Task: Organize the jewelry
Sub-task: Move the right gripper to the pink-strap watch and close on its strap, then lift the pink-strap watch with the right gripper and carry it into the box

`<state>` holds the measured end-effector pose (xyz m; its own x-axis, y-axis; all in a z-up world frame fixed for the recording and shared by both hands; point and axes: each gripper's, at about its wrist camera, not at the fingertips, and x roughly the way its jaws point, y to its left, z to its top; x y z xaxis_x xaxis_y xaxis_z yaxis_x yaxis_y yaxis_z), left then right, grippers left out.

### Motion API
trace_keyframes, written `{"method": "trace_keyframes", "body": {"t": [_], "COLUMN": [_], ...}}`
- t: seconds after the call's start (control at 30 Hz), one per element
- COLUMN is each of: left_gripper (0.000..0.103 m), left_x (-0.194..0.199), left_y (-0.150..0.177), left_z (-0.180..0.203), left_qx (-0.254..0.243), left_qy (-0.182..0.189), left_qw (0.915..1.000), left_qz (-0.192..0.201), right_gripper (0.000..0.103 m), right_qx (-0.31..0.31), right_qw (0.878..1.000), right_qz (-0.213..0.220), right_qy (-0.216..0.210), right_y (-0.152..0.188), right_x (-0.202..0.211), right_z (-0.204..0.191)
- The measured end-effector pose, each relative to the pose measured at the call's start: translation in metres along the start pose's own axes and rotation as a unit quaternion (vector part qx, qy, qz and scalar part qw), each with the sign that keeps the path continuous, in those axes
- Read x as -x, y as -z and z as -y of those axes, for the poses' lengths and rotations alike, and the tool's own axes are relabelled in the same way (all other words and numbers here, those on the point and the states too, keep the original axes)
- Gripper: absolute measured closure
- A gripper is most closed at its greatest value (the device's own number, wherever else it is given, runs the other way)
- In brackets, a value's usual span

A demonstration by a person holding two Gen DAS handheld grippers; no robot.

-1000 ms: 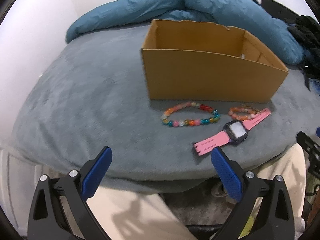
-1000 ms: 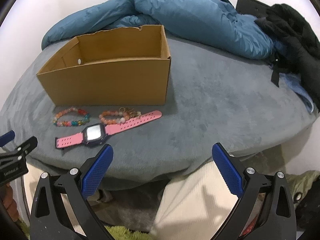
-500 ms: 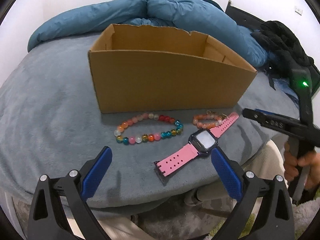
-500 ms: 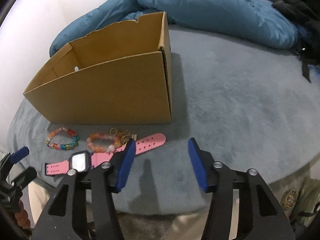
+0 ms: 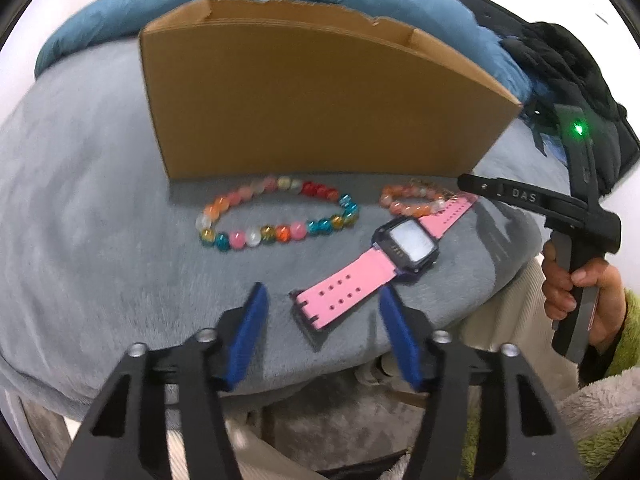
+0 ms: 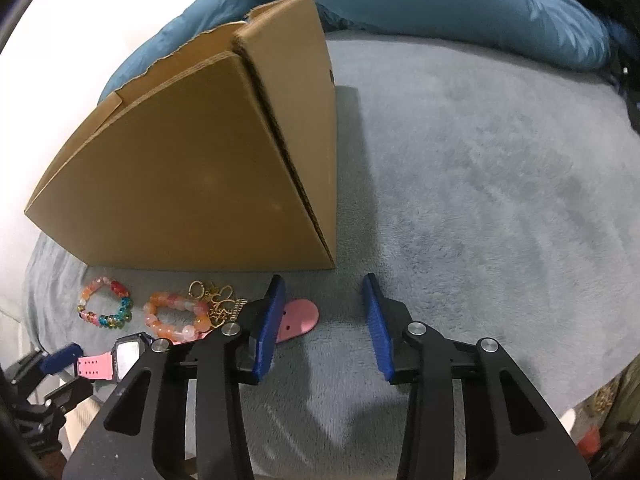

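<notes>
A pink-strapped watch (image 5: 384,256) lies on the grey blanket in front of a brown cardboard box (image 5: 312,96). A multicoloured bead bracelet (image 5: 276,218) lies left of it, an orange bead bracelet (image 5: 412,202) with gold charms (image 6: 216,300) behind it. My left gripper (image 5: 320,308) is open, its blue fingers either side of the near strap end. My right gripper (image 6: 324,312) is open and empty, just right of the far strap end (image 6: 298,318), near the box corner (image 6: 320,236). It also shows in the left wrist view (image 5: 520,200).
A blue duvet (image 6: 440,0) is bunched behind the box. Dark clothing (image 5: 568,76) lies at the far right. The grey blanket (image 6: 480,180) stretches right of the box. The bed edge and my legs are just below the grippers.
Both grippers moved forward and down toward the bed. The left one narrowed its jaws and now straddles the watch strap end. The right one came closer to the box corner.
</notes>
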<state>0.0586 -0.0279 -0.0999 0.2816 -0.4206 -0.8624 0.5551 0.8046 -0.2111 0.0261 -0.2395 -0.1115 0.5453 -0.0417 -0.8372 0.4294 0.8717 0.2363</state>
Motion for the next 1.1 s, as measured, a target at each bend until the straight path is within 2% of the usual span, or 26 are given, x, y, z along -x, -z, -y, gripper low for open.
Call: {"method": "trace_keyframes", "body": {"t": [0.13, 0.27, 0.43, 0.57, 0.67, 0.97, 1.1], "left_gripper": [0.063, 0.073, 0.081, 0.089, 0.091, 0.096, 0.097], "left_x": [-0.001, -0.003, -0.004, -0.002, 0.002, 0.026, 0.037], "left_y": [0.001, 0.001, 0.000, -0.001, -0.003, -0.003, -0.008], "left_z": [-0.004, -0.004, -0.004, -0.004, -0.004, 0.003, 0.015], "left_qx": [0.010, 0.008, 0.005, 0.004, 0.008, 0.002, -0.003], "left_qy": [0.004, 0.008, 0.003, -0.002, -0.002, 0.016, 0.035], "left_qw": [0.9999, 0.9999, 1.0000, 1.0000, 1.0000, 0.9995, 0.9987], "left_qz": [-0.004, -0.006, -0.004, 0.001, 0.003, 0.026, 0.037], "right_gripper": [0.067, 0.075, 0.082, 0.097, 0.101, 0.102, 0.102], "right_qx": [-0.025, -0.042, -0.057, -0.057, -0.063, -0.065, -0.084], "right_qw": [0.999, 0.997, 0.995, 0.995, 0.994, 0.994, 0.990], "right_qz": [-0.015, -0.027, -0.028, -0.030, -0.027, -0.004, 0.002], "right_qy": [-0.030, -0.057, -0.073, -0.076, -0.087, -0.090, -0.114], "right_y": [0.006, 0.012, 0.011, 0.007, 0.008, 0.028, 0.018], "right_x": [0.004, 0.010, 0.009, 0.016, 0.031, 0.066, 0.079], "right_z": [0.004, 0.005, 0.008, 0.018, 0.022, 0.020, 0.018]}}
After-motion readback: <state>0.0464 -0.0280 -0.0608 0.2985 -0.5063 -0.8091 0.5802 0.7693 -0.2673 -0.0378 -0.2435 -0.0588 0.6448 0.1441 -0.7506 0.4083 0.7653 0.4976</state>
